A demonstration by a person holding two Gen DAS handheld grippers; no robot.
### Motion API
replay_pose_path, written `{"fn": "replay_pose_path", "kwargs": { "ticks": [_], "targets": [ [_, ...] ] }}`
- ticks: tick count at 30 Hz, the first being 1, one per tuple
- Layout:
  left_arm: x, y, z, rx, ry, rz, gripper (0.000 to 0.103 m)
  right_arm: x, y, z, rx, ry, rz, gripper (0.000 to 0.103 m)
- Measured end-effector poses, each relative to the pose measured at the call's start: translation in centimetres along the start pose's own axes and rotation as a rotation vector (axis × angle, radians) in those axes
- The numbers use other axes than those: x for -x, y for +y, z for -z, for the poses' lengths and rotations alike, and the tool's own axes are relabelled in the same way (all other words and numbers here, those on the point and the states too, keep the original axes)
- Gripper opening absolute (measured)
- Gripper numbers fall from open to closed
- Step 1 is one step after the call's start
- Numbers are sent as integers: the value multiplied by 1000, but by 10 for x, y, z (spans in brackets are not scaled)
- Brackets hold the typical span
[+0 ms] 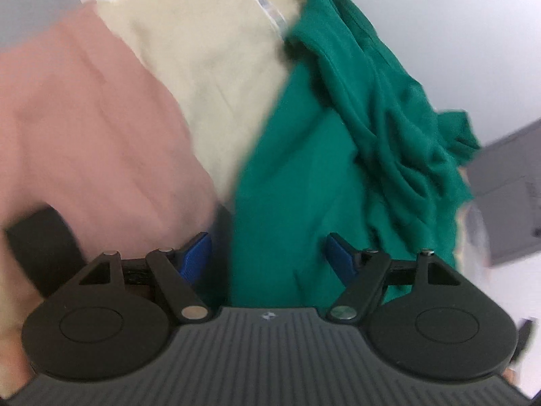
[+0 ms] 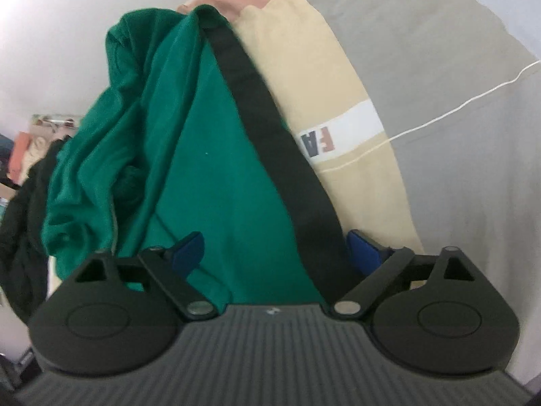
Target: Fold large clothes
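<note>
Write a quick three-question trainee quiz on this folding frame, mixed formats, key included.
1. True or false: the right gripper is clamped shut on the green garment.
2. Multiple choice: in the right wrist view, the black hem band of the green garment borders which neighbour? A) cream garment B) blue towel C) striped sock
3. Fill in: in the left wrist view, the garment left of the cream garment is ___ in colour.

Key
1. False: its jaws stand wide apart over the cloth.
2. A, the cream garment with the white lettered stripe.
3. Pink: the pink garment.
</note>
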State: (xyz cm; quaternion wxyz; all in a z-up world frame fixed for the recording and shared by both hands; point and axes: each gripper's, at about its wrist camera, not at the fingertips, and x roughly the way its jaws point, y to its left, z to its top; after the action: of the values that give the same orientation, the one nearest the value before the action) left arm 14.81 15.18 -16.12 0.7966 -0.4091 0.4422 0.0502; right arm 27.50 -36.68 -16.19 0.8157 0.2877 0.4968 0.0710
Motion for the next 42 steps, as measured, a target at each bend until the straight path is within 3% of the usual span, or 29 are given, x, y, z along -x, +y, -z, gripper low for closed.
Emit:
{"fn": "replay_pose_path", "kwargs": {
  "ticks": [4, 7, 10, 12, 15, 21, 24, 28, 31, 33, 34, 35, 39, 42],
  "targets": [
    [8, -14, 7, -64, 4, 118, 78, 0, 1, 6, -37, 32, -114, 94],
    [15, -19, 9, -78, 9, 217, 78, 1, 15, 11, -8, 75, -258, 94],
    [8, -19, 13, -75, 31, 153, 78, -1, 31, 14, 60, 90, -327, 94],
    [-2, -21, 16, -98, 59, 73, 77, -6, 34, 16, 66, 95, -260, 94],
    [-3, -24, 18, -125, 35, -7, 75, -16, 34, 20, 69, 98, -101, 88],
    [6, -15, 21, -121, -14, -96, 76, -18, 49, 27, 147, 100, -46, 89],
    [1, -15, 18, -114, 8, -79, 83, -21, 52, 27, 159, 117, -67, 88],
    [-9, -23, 20, -153, 43, -27, 83, -19, 60, 28, 199, 133, -185, 83],
    [-13, -28, 24, -192, 53, -37, 81, -16, 65, 29, 216, 137, -250, 81],
    [-12, -28, 25, -203, 49, -51, 66, -22, 67, 34, 227, 143, -179, 68],
    [-13, -26, 25, -196, 43, -62, 59, -25, 68, 36, 240, 144, -112, 53],
    [-13, -23, 24, -179, 39, -68, 47, -29, 71, 38, 261, 135, -44, 46],
    [-2, -17, 22, -121, 15, 1, 23, -32, 85, 48, 323, 86, 37, 43],
    [16, -18, 24, -112, -29, 115, 17, -25, 88, 49, 314, 68, 3, 28]
  ]
}}
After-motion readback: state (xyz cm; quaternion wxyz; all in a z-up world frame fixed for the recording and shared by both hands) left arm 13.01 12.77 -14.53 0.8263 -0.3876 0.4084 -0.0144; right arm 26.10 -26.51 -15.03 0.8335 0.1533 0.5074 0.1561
